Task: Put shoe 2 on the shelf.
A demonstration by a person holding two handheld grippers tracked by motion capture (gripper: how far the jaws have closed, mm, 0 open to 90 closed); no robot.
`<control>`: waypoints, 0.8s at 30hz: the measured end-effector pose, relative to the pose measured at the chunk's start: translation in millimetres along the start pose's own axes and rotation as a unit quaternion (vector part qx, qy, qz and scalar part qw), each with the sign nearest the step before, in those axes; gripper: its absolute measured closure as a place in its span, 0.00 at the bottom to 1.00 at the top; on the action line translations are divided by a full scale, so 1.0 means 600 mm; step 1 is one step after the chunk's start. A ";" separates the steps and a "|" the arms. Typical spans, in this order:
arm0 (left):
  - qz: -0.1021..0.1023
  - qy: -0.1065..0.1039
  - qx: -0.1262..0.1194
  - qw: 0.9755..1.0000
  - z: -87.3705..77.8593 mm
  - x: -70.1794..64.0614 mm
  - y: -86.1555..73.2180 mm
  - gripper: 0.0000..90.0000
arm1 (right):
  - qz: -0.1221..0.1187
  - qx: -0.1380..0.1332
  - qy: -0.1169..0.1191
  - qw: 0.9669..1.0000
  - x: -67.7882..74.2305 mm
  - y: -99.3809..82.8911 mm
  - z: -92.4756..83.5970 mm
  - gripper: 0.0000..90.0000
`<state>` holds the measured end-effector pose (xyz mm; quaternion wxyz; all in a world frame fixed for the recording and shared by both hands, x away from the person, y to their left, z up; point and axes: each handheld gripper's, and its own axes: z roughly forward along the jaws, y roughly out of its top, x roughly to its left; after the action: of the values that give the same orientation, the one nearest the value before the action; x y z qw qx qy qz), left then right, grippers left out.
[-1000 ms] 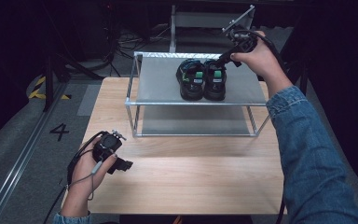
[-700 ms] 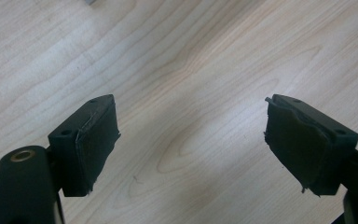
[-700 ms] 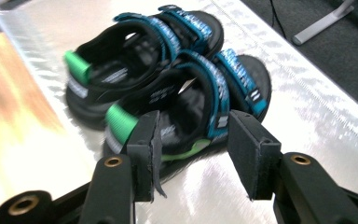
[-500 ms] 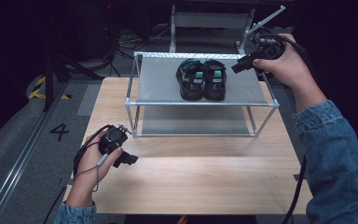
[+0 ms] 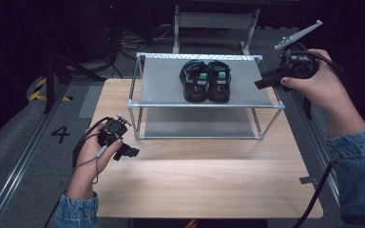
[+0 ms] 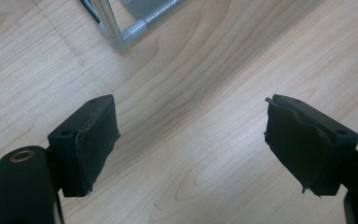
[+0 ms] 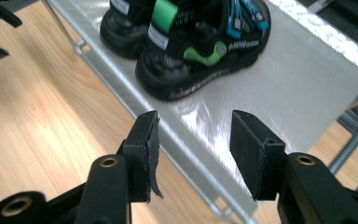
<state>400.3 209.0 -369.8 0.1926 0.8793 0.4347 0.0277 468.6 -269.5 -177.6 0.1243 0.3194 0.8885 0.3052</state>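
A pair of black sandals with green and blue straps stands side by side on the grey top shelf of a metal rack. My right gripper hovers off the shelf's right edge and points left at them. In the right gripper view its jaws stand open with nothing between them and have just been opening; the nearer sandal lies a short way ahead. My left gripper is held low over the table's left side. Its jaws are wide open above bare wood.
The wooden table stretches in front of the rack. The rack's front left foot is just ahead of the left gripper. A lower shelf lies under the top one. A metal stand and cables sit behind the table.
My right hand has drawn back from the sandals, moving right past the shelf's edge. The left hand has shifted slightly toward the rack. The sandals have not moved.
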 end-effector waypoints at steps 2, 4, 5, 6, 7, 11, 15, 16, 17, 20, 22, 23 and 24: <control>0.003 0.001 0.005 1.000 0.001 0.001 0.004 0.19 | 0.002 0.006 -0.001 1.000 0.007 -0.023 -0.006 0.57; 0.006 0.006 0.006 1.000 0.000 0.002 0.005 0.19 | 0.002 0.008 -0.001 1.000 0.008 -0.030 -0.008 0.57; 0.001 0.003 0.005 1.000 0.001 0.001 0.005 0.19 | 0.004 0.010 -0.001 1.000 0.010 -0.036 -0.008 0.57; 0.000 0.002 0.007 1.000 0.001 0.002 0.005 0.19 | 0.006 0.011 -0.001 1.000 0.012 -0.048 -0.009 0.57; 0.002 0.002 0.007 1.000 0.002 0.002 0.005 0.19 | 0.007 0.013 -0.002 1.000 0.013 -0.056 -0.010 0.57; -0.004 0.000 0.010 1.000 0.003 0.003 0.003 0.19 | 0.017 0.018 -0.003 1.000 0.016 -0.093 -0.007 0.57; -0.003 0.000 0.012 1.000 0.002 0.005 0.000 0.19 | 0.026 0.018 -0.004 1.000 0.020 -0.127 -0.002 0.56; -0.003 0.000 0.014 1.000 0.002 0.006 -0.001 0.19 | 0.027 0.018 -0.004 0.999 0.021 -0.135 0.000 0.56; -0.004 0.001 0.014 1.000 0.002 0.006 -0.001 0.19 | 0.029 0.021 -0.004 0.999 0.022 -0.144 0.004 0.55; -0.010 0.000 0.015 1.000 0.004 0.005 -0.002 0.19 | 0.039 0.025 0.000 0.999 0.024 -0.170 0.015 0.55; 0.000 0.005 0.019 1.000 0.004 0.006 -0.002 0.19 | 0.043 0.028 0.000 0.999 0.026 -0.188 0.025 0.55; -0.007 -0.003 0.018 1.000 0.006 0.004 -0.004 0.19 | 0.048 0.029 0.002 0.998 0.027 -0.196 0.030 0.55; -0.005 -0.005 0.023 1.000 0.006 0.004 -0.004 0.19 | 0.050 0.030 0.002 0.998 0.028 -0.205 0.034 0.55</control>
<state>401.1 210.9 -374.4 0.1749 0.8815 0.4385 0.0128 403.9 -324.0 -270.5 0.0974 0.3667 0.8803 0.2849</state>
